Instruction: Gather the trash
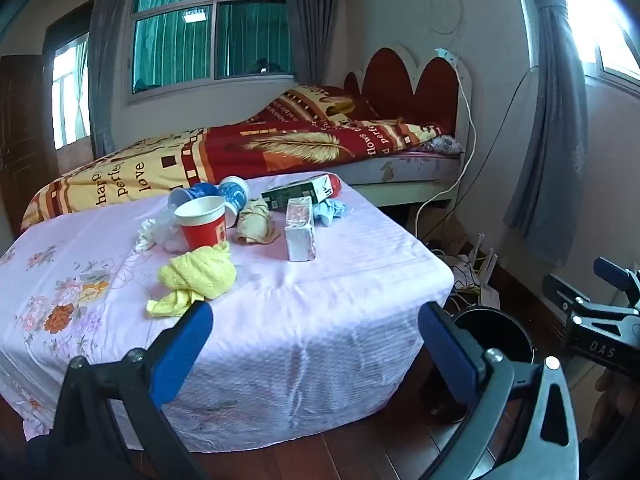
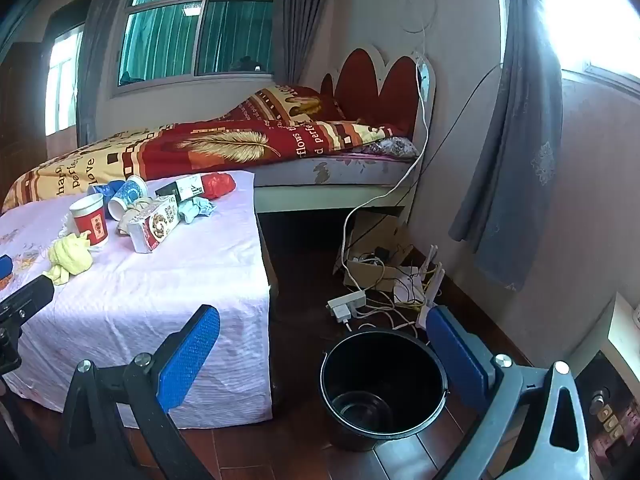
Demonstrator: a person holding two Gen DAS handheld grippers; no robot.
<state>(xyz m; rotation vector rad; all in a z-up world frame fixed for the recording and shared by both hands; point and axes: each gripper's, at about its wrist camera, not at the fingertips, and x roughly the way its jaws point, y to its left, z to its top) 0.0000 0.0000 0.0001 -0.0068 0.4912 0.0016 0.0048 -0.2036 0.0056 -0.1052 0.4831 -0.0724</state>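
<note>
currently both left gripper (image 1: 316, 344) and right gripper (image 2: 322, 350) spread wide, nothing between the jaws. trash sits clustered on the cloth-covered bench (image 1: 280, 320): red paper cup (image 1: 202, 222), yellow rag (image 1: 198, 276), carton (image 1: 300, 230) (upright). black bucket (image 2: 382, 388) stands on the floor beside the bench.

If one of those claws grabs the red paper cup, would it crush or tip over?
The red cup looks like thin paper and stands open-mouthed, so it would probably dent under a firm squeeze. It looks light and likely tips if nudged. The yellow cloth against its base may snag it.
</note>
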